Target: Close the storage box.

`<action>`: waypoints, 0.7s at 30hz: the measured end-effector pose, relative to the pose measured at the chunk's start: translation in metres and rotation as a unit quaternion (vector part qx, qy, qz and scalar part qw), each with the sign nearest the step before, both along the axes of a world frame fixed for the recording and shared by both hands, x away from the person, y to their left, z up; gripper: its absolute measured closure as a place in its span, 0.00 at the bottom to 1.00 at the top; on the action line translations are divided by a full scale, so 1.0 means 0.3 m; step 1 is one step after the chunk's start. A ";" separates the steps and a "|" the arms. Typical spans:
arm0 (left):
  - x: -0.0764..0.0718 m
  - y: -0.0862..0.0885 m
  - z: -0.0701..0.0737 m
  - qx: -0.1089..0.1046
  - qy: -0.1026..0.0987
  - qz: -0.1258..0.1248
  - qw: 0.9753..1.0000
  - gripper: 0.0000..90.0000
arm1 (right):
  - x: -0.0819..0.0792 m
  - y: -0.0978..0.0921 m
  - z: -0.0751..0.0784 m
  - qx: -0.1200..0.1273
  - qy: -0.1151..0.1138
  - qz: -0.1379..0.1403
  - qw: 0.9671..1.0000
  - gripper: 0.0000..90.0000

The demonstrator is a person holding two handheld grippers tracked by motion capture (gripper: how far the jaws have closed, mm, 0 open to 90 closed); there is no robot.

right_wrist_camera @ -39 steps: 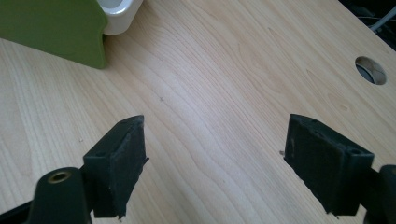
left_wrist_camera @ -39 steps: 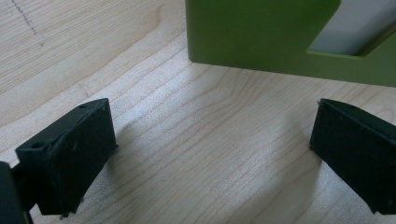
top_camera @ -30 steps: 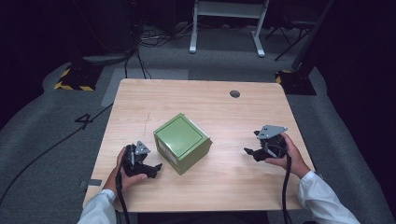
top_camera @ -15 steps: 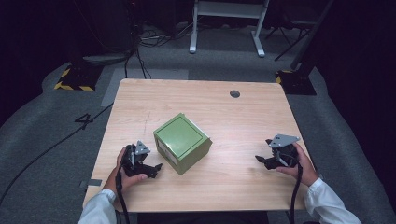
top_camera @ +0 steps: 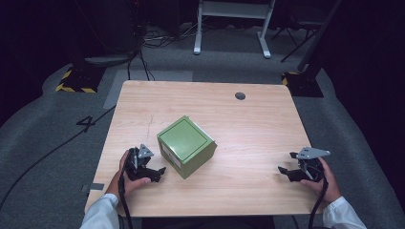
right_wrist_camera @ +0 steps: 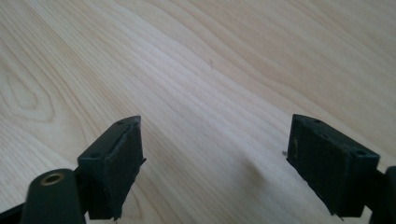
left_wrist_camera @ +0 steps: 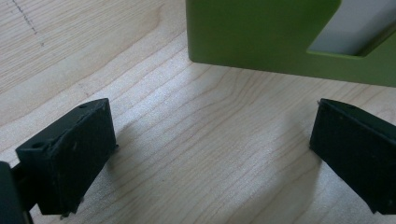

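Note:
A green box (top_camera: 186, 145) with a white label on its near-left side stands a little left of the table's middle. My left gripper (top_camera: 160, 172) rests on the wood just to its left, open, jaws pointing at the box's lower side. In the left gripper view the green box (left_wrist_camera: 261, 32) fills the top, a short gap beyond the open left gripper (left_wrist_camera: 215, 158), with a pale label (left_wrist_camera: 350, 28) at its right. My right gripper (top_camera: 285, 170) lies low near the table's right front edge, open, far from the box. The right gripper (right_wrist_camera: 215, 168) has bare wood between its jaws.
The wooden table (top_camera: 248, 124) has a dark cable hole (top_camera: 240, 96) near its far edge. Cables trail from both grippers toward the person's white sleeves. Grey carpet, a white frame (top_camera: 234, 24) and floor cables lie beyond the table.
The right hand has drawn its gripper back and to the right, down toward the table's right front corner. The left gripper and the box have stayed put.

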State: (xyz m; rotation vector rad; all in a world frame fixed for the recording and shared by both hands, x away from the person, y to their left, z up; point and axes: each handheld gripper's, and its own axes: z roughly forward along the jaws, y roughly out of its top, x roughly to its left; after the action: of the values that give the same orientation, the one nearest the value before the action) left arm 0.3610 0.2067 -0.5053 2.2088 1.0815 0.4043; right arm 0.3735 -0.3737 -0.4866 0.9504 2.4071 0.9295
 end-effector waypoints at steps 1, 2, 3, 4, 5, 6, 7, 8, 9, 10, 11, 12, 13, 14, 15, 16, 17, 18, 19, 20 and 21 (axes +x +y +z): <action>0.000 0.000 0.000 0.000 0.000 0.000 1.000 0.01 | -0.004 -0.011 -0.009 0.001 0.002 -0.004 1.000 0.20; 0.000 0.000 0.000 0.000 0.000 0.000 1.000 0.01 | -0.008 -0.020 -0.017 0.003 0.005 -0.010 1.000 0.20; 0.000 0.000 0.000 0.000 0.000 0.001 1.000 0.01 | -0.011 -0.029 -0.023 0.003 0.005 -0.015 1.000 0.20; -0.001 -0.001 -0.001 -0.003 0.001 0.002 1.000 0.01 | -0.015 -0.038 -0.028 0.004 0.006 -0.019 1.000 0.20; -0.002 -0.001 -0.001 -0.003 0.001 0.003 1.000 0.01 | -0.018 -0.047 -0.032 0.007 0.007 -0.024 1.000 0.20; -0.003 0.000 -0.001 -0.002 0.000 0.003 1.000 0.01 | -0.021 -0.055 -0.036 0.014 0.007 -0.029 0.999 0.19; -0.004 0.000 -0.001 -0.003 0.002 0.003 1.000 0.01 | -0.025 -0.065 -0.042 0.025 0.009 -0.034 0.999 0.19; -0.005 0.001 0.000 -0.002 0.002 0.002 1.000 0.01 | -0.027 -0.071 -0.046 0.032 0.010 -0.037 0.999 0.19; -0.005 0.002 0.000 -0.002 0.002 0.002 1.000 0.01 | -0.028 -0.078 -0.050 0.040 0.013 -0.041 0.998 0.18; -0.006 0.002 0.000 -0.001 0.002 0.002 1.000 0.01 | -0.028 -0.081 -0.050 0.040 0.014 -0.045 0.998 0.17; -0.006 0.002 0.000 -0.001 0.002 0.002 1.000 0.01 | -0.029 -0.083 -0.051 0.042 0.014 -0.049 0.998 0.17; -0.006 0.003 0.000 -0.001 0.002 0.002 1.000 0.01 | -0.029 -0.085 -0.055 0.048 0.015 -0.052 0.997 0.17; -0.007 0.002 0.000 -0.003 0.003 0.004 1.000 0.01 | -0.029 -0.085 -0.057 0.052 0.016 -0.055 0.997 0.17; -0.007 0.002 -0.001 -0.003 0.003 0.004 1.000 0.01 | -0.030 -0.084 -0.058 0.053 0.015 -0.057 0.997 0.17; -0.007 0.002 -0.001 -0.003 0.003 0.004 1.000 0.01 | -0.030 -0.085 -0.058 0.053 0.015 -0.056 0.997 0.17; -0.007 0.002 -0.001 -0.003 0.003 0.004 1.000 0.01 | -0.030 -0.085 -0.058 0.053 0.015 -0.056 0.997 0.17; -0.007 0.002 -0.001 -0.003 0.003 0.004 1.000 0.01 | -0.029 -0.085 -0.058 0.053 0.015 -0.056 0.997 0.17; -0.008 0.002 -0.001 -0.003 0.003 0.004 1.000 0.01 | -0.029 -0.085 -0.058 0.052 0.015 -0.056 0.997 0.17; -0.007 0.003 -0.001 -0.002 0.002 0.003 1.000 0.01 | -0.029 -0.084 -0.058 0.053 0.015 -0.056 0.997 0.17; -0.008 0.003 -0.001 -0.002 0.002 0.004 1.000 0.01 | -0.029 -0.083 -0.058 0.052 0.015 -0.055 0.997 0.17; -0.008 0.003 -0.001 -0.002 0.001 0.003 1.000 0.01 | -0.028 -0.083 -0.058 0.052 0.014 -0.055 0.997 0.17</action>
State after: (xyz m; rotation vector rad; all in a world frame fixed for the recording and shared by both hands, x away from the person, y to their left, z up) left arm 0.3587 0.2075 -0.5055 2.2028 1.0909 0.4014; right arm 0.3649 -0.3986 -0.5040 1.1292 2.3228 1.0157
